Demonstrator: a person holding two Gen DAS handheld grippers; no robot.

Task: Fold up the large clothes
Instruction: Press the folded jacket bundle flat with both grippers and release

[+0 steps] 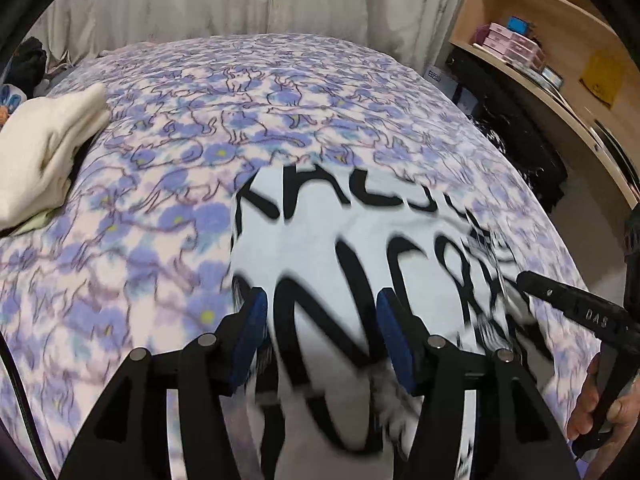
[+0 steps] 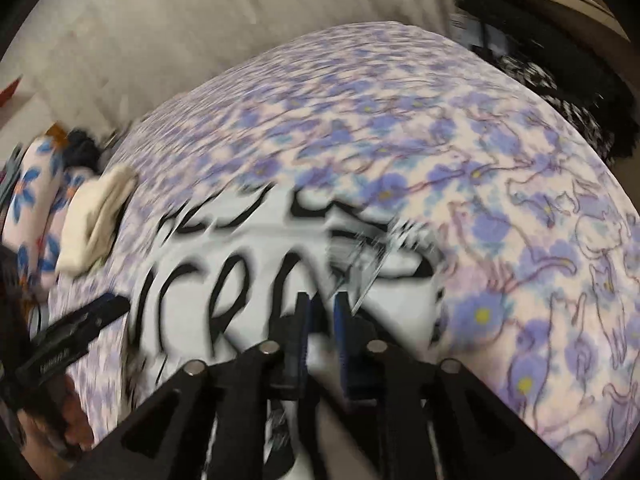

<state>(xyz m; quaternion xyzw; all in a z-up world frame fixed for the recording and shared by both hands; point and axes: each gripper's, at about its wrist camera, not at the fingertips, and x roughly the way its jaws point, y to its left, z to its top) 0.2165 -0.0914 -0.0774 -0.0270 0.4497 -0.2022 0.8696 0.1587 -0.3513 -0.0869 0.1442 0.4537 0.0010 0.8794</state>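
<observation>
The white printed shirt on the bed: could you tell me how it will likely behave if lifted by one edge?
The white printed shirt looks like thin, soft fabric lying draped on the floral bedspread, so it would probably sag and fold rather than hold shape. It seems light. Pushed, it would likely bunch on the fuzzy-looking cover instead of sliding.

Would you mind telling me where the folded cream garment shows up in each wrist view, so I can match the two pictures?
Left wrist view: the folded cream garment lies at the far left edge, on the floral bedspread.
Right wrist view: it sits at mid-left, blurred, beside a flowered pillow.
Shared landmark: the white shirt with black lettering, to the garment's right in both views.
</observation>
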